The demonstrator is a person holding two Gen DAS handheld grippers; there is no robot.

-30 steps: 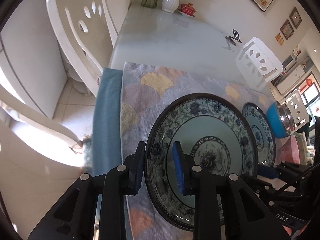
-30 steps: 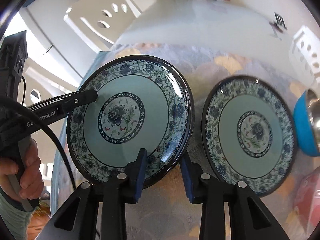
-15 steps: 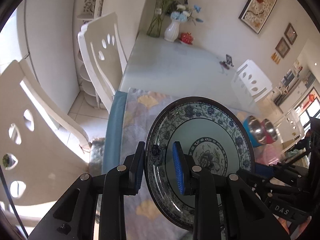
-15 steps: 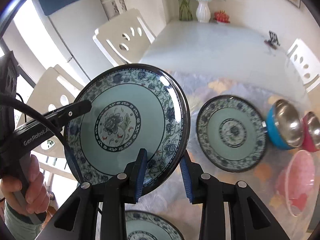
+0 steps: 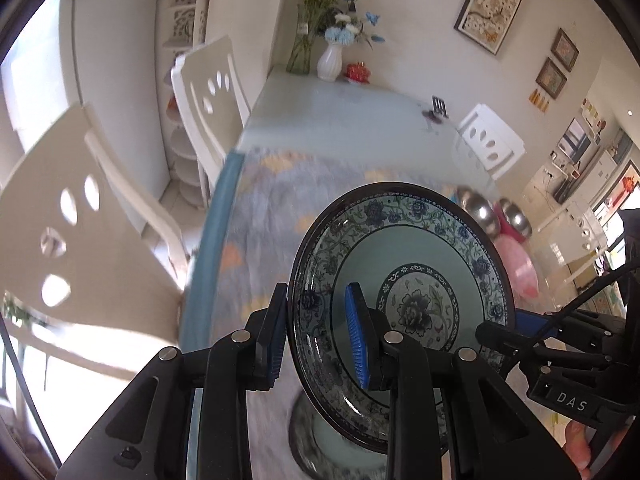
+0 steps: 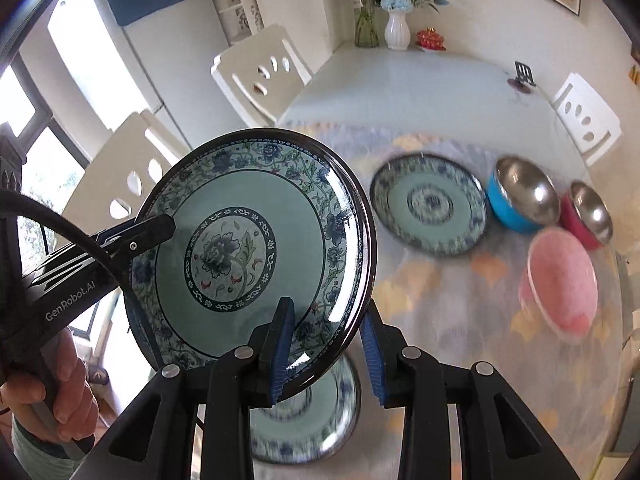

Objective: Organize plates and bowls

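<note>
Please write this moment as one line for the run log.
held: patterned plate | left gripper: shut on rim | right gripper: shut on rim | plate: lifted, tilted | on mat: two plates, three bowls

Glossy glazed ceramic plate [image 6: 248,240]; shiny metal-lined bowls [image 6: 524,196]; matt woven cloth [image 6: 460,292].

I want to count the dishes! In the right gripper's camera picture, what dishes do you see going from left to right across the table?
Held plate → plate on the table → blue bowl → pink bowl → red bowl. The pink and red bowls overlap somewhat.
</note>
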